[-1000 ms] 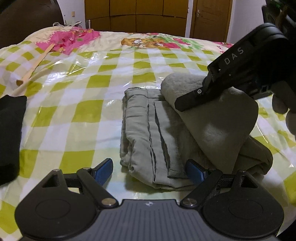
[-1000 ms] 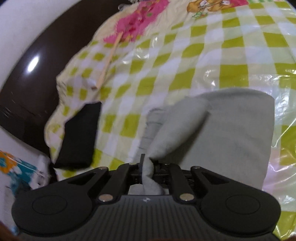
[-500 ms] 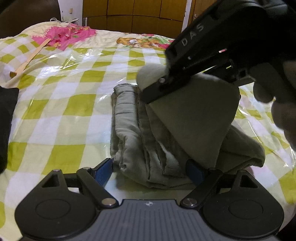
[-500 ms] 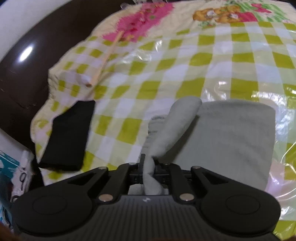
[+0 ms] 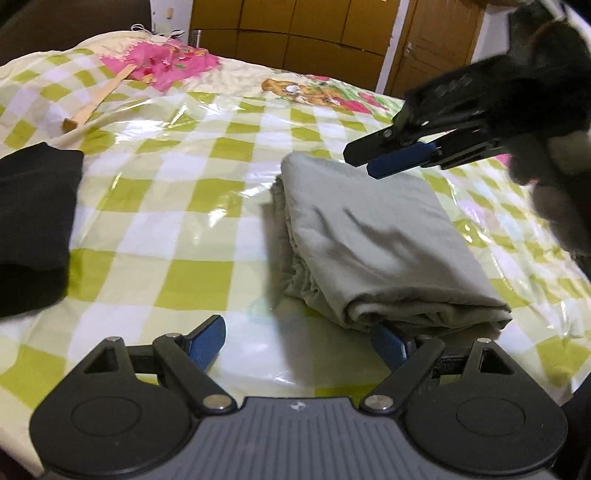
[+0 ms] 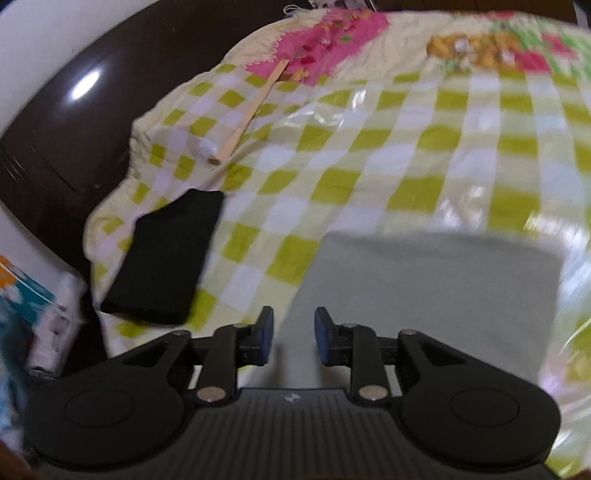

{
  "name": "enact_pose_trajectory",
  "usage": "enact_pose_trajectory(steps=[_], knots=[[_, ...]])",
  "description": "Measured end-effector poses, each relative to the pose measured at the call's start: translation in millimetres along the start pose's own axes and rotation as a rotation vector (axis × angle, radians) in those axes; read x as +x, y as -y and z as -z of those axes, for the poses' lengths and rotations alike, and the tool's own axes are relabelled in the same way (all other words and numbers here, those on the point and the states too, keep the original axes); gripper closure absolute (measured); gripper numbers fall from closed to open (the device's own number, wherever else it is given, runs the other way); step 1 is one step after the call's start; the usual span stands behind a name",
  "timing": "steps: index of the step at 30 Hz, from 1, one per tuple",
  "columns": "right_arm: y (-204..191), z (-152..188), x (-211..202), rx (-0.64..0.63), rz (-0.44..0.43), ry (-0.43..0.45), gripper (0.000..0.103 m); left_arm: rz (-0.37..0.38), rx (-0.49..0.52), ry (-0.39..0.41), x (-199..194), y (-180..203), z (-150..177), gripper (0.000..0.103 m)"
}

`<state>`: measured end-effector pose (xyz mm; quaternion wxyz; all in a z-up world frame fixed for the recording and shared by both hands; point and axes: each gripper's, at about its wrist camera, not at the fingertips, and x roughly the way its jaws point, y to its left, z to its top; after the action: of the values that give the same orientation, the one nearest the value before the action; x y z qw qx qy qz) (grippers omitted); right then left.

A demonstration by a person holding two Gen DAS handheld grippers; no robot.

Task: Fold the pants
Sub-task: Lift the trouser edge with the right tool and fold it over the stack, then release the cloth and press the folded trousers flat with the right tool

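Note:
The grey-green pants (image 5: pixel 369 236) lie folded into a flat rectangular stack on the checked bed cover (image 5: pixel 177 236). My left gripper (image 5: pixel 297 341) stands open at the stack's near edge, and that edge partly hides its right fingertip. Held in a hand (image 5: pixel 554 184), my right gripper (image 5: pixel 369 158) hovers just above the far right corner of the stack. In the right wrist view the jaws of that gripper (image 6: pixel 294 325) are opening with nothing between them, and the pants (image 6: pixel 424 288) lie below and ahead.
A folded black garment (image 5: pixel 33 229) lies to the left of the pants, also seen as the black garment (image 6: pixel 166 258). A wooden stick (image 5: pixel 96 99) rests at the far left. The bed ends at a dark headboard (image 6: pixel 55 129); wooden cabinets (image 5: pixel 295 22) stand behind.
The right gripper let go of the pants' flap and lifted off; the flap now lies flat on the stack. The left gripper shifted sideways along the near edge.

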<state>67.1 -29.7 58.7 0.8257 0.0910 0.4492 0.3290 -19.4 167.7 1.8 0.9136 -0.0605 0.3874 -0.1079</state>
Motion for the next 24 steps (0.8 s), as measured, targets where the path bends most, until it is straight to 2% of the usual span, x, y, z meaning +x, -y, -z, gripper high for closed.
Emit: enact_pose_trajectory(steps=[1, 4, 5, 7, 8, 12, 14, 17, 18, 19, 20, 21, 24], knots=[[2.3, -7.1, 2.9, -0.027, 0.022, -0.010, 0.067, -0.004, 0.004, -0.002, -3.3, -0.7, -0.2, 0.006], [7.1, -22.0, 11.8, -0.109, 0.042, 0.000, 0.066, -0.022, 0.012, -0.004, -14.6, -3.2, 1.3, 0.006], [7.6, -26.3, 15.1, -0.146, 0.035, -0.001, 0.066, -0.026, 0.018, -0.006, -17.7, -4.3, 1.2, 0.006], [8.1, -36.0, 25.3, -0.235, 0.007, -0.022, 0.056, -0.046, 0.022, -0.003, -22.6, -6.8, -1.2, 0.006], [9.0, -40.4, 30.0, -0.269, -0.004, -0.028, 0.055, -0.048, 0.015, 0.005, -25.3, -8.6, -3.8, 0.006], [16.6, -54.6, 55.6, -0.364, -0.044, -0.098, 0.049, 0.030, -0.080, 0.050, -28.8, -15.1, -17.4, 0.005], [24.6, -59.0, 69.7, -0.367, -0.076, -0.136, 0.048, 0.046, -0.094, 0.043, -15.1, -11.5, -23.8, 0.005], [39.1, -60.9, 87.9, -0.305, -0.133, -0.189, 0.047, 0.013, -0.031, 0.019, 9.2, 3.3, -28.8, 0.005], [41.4, -60.7, 89.3, -0.299, -0.141, -0.192, 0.054, -0.007, -0.006, -0.002, 17.3, 8.5, -29.0, 0.011], [42.7, -59.9, 88.4, -0.297, -0.156, -0.189, 0.077, -0.027, 0.025, -0.024, 26.3, 14.0, -29.5, 0.017], [43.8, -59.4, 86.5, -0.288, -0.166, -0.185, 0.086, -0.032, 0.046, -0.042, 32.6, 17.9, -30.0, 0.036], [45.2, -59.0, 83.1, -0.276, -0.170, -0.179, 0.090, -0.022, 0.055, -0.057, 36.6, 21.4, -30.4, 0.050], [48.3, -57.7, 67.3, -0.252, -0.176, -0.150, 0.095, -0.010, 0.099, -0.039, 38.5, 30.6, -38.9, 0.065]])
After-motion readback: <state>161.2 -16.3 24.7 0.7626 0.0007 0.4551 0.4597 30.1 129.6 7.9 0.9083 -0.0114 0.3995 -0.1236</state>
